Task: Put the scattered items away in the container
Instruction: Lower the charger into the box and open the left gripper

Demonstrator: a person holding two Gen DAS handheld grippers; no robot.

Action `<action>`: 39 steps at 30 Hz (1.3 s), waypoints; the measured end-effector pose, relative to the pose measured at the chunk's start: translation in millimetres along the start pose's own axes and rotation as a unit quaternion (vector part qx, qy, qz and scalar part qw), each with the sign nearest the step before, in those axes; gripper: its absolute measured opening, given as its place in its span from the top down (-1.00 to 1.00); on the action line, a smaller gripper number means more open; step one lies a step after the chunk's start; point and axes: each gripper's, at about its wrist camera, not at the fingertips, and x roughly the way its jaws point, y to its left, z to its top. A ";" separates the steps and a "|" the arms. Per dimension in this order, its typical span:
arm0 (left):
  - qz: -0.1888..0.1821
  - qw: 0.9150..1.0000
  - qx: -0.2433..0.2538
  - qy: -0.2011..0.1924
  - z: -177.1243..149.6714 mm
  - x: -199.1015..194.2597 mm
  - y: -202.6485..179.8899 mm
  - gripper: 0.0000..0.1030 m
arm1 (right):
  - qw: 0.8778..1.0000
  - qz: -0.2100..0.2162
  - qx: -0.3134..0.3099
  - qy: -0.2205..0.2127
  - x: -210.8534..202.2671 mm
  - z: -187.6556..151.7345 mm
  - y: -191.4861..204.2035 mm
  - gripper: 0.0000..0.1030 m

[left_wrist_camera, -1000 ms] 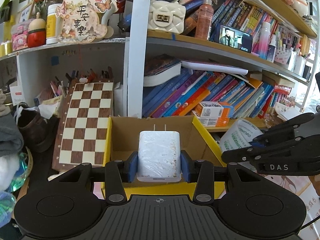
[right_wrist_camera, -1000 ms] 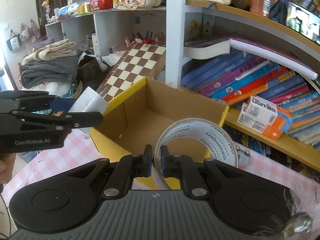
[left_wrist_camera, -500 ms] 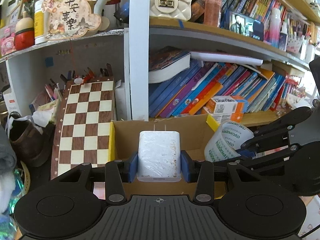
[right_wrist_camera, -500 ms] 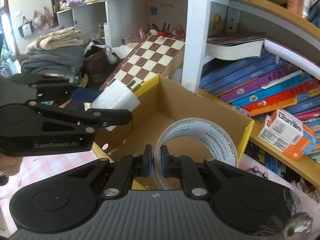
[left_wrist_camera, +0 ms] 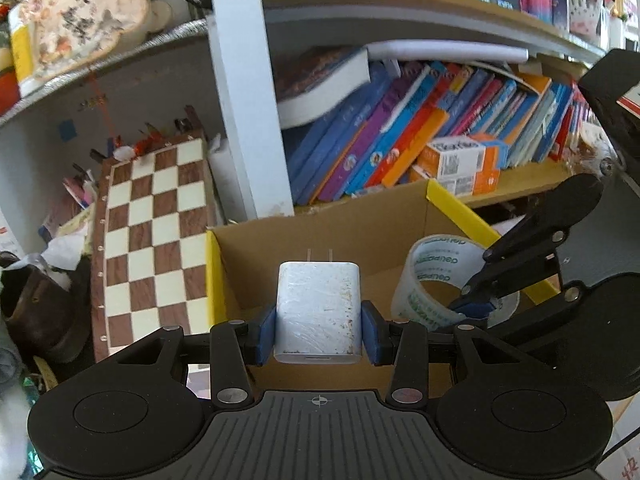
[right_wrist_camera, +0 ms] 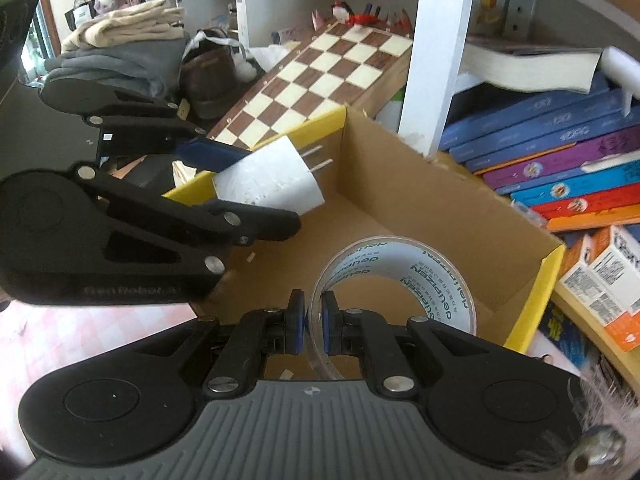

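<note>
Both hands are at the delivery step: each gripper carries one item over the open cardboard box (right_wrist_camera: 420, 216), the yellow-edged container that stands on the desk against the bookshelf.

The left gripper (left_wrist_camera: 318, 330) has its jaws closed on a white plug-in charger (left_wrist_camera: 318, 312), the blue pads pressing its two flat sides and the two metal prongs pointing forward, away from the camera. In the right wrist view the charger (right_wrist_camera: 268, 182) hangs just inside the box's left yellow rim, above the floor of the box and not touching it.

The right gripper (right_wrist_camera: 314, 326) has its jaws nearly shut, pinching the thin wall of a roll of clear packing tape (right_wrist_camera: 396, 280), one pad inside the ring and one outside. The roll stands on edge over the middle of the box; whether its lower side already rests on the cardboard cannot be told.

The box looks otherwise empty apart from a few scraps of paper. The two grippers are close together, the left one's fingers just beside the tape.

The next move, as it seems, calls for lowering each item a little further and then opening the jaws. The charger needs room to drop clear of the rim, and the tape, released on edge, may roll, so it would best be let go low, or tipped flat.
</note>
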 end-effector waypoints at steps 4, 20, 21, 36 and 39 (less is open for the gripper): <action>-0.005 1.000 0.018 0.014 -1.3 12.4 -5.3 0.19 | 1.000 0.007 -0.003 0.013 11.2 -2.6 -2.5 0.83; -0.009 0.995 0.076 0.056 4.1 39.3 -4.8 0.19 | 0.998 0.029 0.036 0.034 27.1 3.7 -35.8 0.82; -0.010 0.995 0.084 0.060 5.1 41.2 -6.0 0.19 | 0.998 0.028 0.039 0.035 28.4 5.0 -38.3 0.82; -0.038 0.980 0.130 0.143 2.4 77.7 -10.1 0.19 | 0.994 0.018 0.034 0.101 59.8 9.8 -62.7 0.82; -0.041 0.978 0.136 0.154 0.0 83.5 -12.7 0.19 | 0.994 0.017 0.021 0.107 61.0 9.6 -61.1 0.82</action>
